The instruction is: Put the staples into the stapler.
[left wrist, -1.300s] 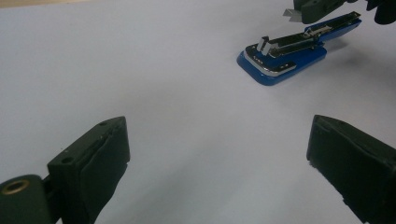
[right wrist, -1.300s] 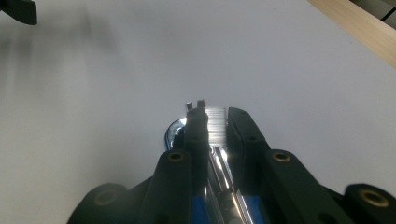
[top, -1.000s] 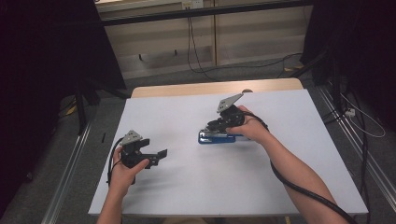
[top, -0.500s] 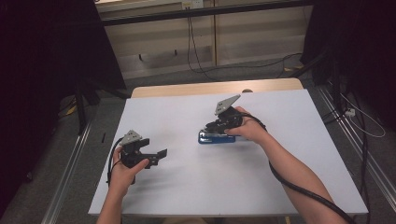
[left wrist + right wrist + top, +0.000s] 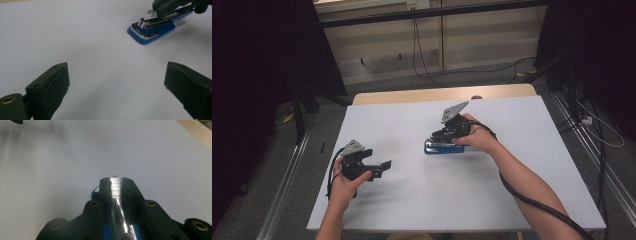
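Note:
A blue stapler (image 5: 443, 148) lies flat near the middle of the white table, its silver top channel exposed (image 5: 152, 31). My right gripper (image 5: 439, 136) sits right over it, shut on a thin shiny metal strip (image 5: 115, 186) that runs along the stapler. A sliver of blue (image 5: 94, 192) shows beside the jaws. My left gripper (image 5: 384, 166) is held low over the table's left front, jaws wide apart (image 5: 117, 82) and nothing between them. It points toward the stapler from some way off.
The white table top (image 5: 512, 120) has a bare wooden strip (image 5: 412, 95) along its far edge. Cables trail on the floor beyond it. A thick black cable (image 5: 537, 205) runs along the person's right forearm.

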Tool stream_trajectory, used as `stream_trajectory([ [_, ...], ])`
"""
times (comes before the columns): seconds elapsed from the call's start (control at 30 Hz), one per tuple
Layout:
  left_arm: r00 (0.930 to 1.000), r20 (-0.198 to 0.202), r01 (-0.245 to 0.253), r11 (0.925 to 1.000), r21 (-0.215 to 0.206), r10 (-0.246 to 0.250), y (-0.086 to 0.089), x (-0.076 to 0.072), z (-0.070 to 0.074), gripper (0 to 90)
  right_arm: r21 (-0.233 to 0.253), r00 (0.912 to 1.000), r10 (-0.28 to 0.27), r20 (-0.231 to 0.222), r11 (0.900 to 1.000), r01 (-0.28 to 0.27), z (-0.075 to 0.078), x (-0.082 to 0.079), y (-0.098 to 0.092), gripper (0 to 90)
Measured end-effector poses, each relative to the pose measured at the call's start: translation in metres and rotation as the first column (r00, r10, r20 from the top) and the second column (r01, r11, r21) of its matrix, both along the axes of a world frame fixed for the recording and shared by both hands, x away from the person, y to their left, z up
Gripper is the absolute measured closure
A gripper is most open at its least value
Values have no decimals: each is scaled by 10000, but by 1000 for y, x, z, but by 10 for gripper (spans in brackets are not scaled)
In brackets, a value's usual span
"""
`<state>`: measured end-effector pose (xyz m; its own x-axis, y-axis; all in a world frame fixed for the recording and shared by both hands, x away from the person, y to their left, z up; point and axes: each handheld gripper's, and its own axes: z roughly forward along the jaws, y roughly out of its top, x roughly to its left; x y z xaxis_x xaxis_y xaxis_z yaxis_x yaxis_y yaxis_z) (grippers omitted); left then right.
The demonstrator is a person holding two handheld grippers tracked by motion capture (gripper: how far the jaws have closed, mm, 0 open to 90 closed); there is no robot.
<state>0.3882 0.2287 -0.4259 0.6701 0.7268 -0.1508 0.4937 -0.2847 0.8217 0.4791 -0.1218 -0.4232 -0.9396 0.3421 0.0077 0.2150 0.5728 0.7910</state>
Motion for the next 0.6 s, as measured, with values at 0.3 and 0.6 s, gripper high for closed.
stream_trajectory([
  [0.3, 10000, 24, -33, 10000, -76, 33, 2, 0, 1, 62, -171, 9999, 116, 78, 9998, -115, -2, 1, 4, 793],
  [0.6, 10000, 88, -24, 10000, 48, 23, 1, 0, 1, 62, -130, 9998, 182, 34, 9998, -181, -3, 1, 3, 793],
])
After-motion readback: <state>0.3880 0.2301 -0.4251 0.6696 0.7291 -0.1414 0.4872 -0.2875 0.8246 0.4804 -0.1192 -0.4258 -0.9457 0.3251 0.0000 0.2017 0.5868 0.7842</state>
